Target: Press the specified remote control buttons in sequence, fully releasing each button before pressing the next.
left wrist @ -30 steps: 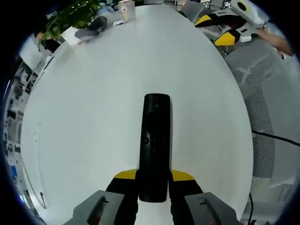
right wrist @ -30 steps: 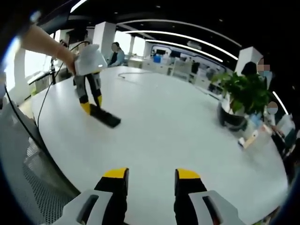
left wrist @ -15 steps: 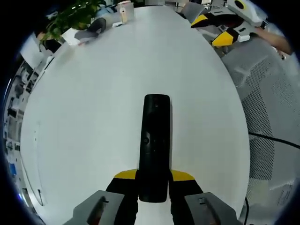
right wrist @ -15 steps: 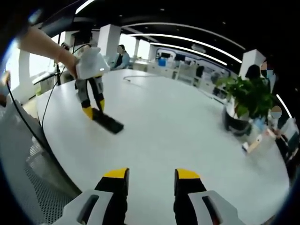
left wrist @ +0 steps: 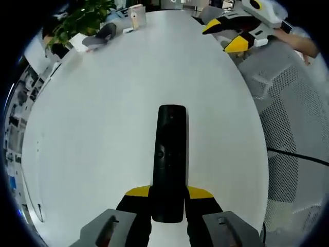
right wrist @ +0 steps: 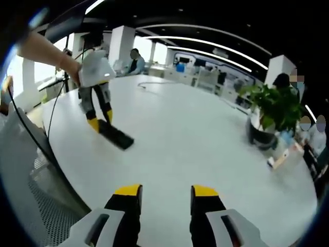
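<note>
In the left gripper view, the left hand-held gripper (left wrist: pixel 168 198) rises from the bottom centre, its two yellow-tipped jaws clamped on the near end of one black remote control (left wrist: pixel 170 154), which lies lengthwise up the middle of the frame on the white oval surface (left wrist: pixel 103 128). The right hand-held gripper (left wrist: pixel 231 36) hangs at the upper right, jaws parted and holding nothing. One potted plant (left wrist: pixel 82 18) stands at the upper left. In the right gripper view, one mesh chair (right wrist: pixel 31 190) fills the lower left beside the surface.
</note>
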The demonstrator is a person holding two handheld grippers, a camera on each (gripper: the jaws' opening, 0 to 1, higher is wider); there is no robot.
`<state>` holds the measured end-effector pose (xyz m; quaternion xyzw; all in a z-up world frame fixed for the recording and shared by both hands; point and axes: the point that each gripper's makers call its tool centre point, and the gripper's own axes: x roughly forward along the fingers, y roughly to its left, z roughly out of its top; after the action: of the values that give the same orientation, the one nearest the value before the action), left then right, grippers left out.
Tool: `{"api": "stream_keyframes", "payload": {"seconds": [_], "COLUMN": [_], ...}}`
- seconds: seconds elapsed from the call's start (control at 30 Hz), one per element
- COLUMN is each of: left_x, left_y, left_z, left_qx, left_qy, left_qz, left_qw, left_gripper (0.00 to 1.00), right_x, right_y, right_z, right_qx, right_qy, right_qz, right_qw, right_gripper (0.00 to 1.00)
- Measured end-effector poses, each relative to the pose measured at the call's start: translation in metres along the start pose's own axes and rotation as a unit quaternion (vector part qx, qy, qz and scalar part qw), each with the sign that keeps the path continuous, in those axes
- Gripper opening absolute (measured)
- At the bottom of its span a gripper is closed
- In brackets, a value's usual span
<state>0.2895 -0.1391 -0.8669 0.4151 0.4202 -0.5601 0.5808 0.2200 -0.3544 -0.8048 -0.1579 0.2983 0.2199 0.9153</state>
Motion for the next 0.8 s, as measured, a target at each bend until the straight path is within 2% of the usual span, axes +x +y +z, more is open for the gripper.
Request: {"api": "stream_keyframes", "payload": {"seconds": [0.5,0.8], "left_x": [-0.001,-0.001], "left_y": [-0.019,-0.023], "left_z": [0.000,0.000], "left_qx": [0.010,0.014], "left_qy": [-0.009,-0.017], "left_qz": [-0.002,-0.004], "left_qw": [0.9999,0.9998], "left_gripper": [0.23,0.23], "right_x": [-0.002,-0.003], "right_y": [-0.002,-0.006], "right_z": [0.000,-0.002], "right_qx": [0.004,0.014], "right_qy": [-0.001,0.003], "right_qz": [-0.007,-0.015], "right_qw": [1.0000,0.9998], "right_gripper": [0.34,0.32]}}
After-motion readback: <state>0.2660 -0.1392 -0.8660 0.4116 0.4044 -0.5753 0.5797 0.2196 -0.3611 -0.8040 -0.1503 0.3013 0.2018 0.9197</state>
